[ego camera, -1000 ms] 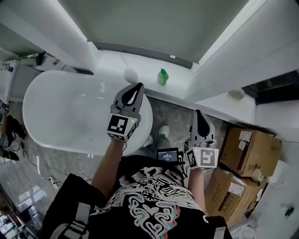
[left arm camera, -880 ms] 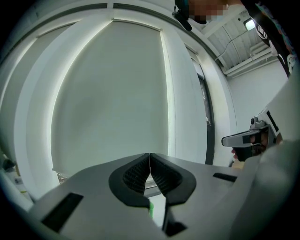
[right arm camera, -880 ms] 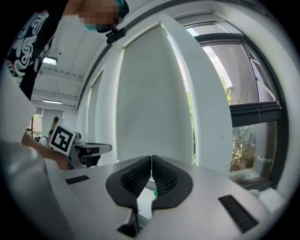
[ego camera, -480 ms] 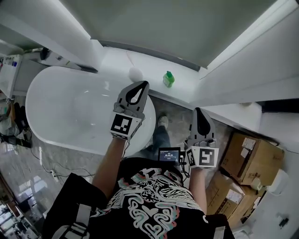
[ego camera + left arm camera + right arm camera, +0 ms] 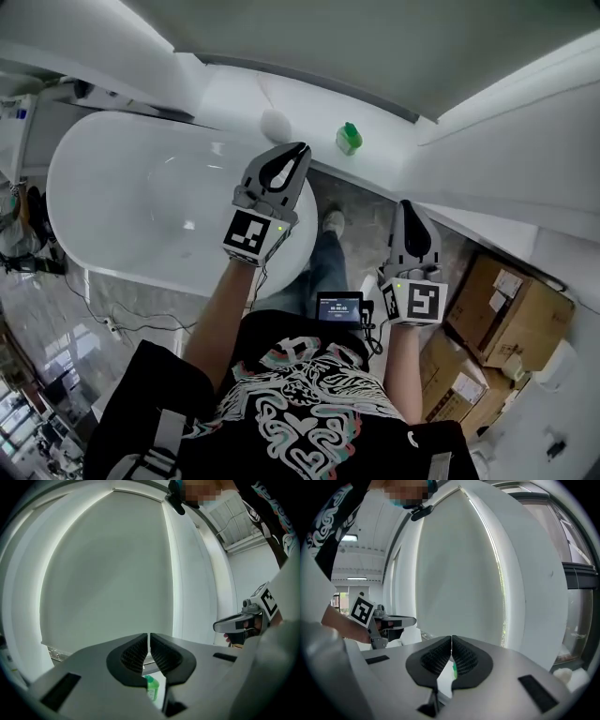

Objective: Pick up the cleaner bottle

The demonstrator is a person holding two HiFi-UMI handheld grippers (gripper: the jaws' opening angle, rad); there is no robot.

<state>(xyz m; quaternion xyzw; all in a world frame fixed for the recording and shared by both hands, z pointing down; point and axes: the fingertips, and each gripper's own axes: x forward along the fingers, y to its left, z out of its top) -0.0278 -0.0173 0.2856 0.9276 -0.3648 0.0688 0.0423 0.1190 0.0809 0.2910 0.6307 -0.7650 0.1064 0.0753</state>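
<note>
One cleaner bottle (image 5: 349, 139) stands beyond two grippers, left gripper (image 5: 300, 148) and right gripper (image 5: 410, 204), fingers closed.

Green cleaner bottle (image 5: 349, 139) upright on white ledge (image 5: 234, 98).

In the left gripper view the cleaner bottle (image 5: 151, 687) shows only as a green patch below the left hand-held gripper (image 5: 149, 641), the rest hidden behind its jaws. In the right gripper view it is a thin green sliver behind the right hand-held gripper (image 5: 451, 644). In the head view its label is too small to read, as is the small screen (image 5: 339, 307) at the person's waist. The cardboard boxes (image 5: 506, 300) are cut off at the right edge
</note>
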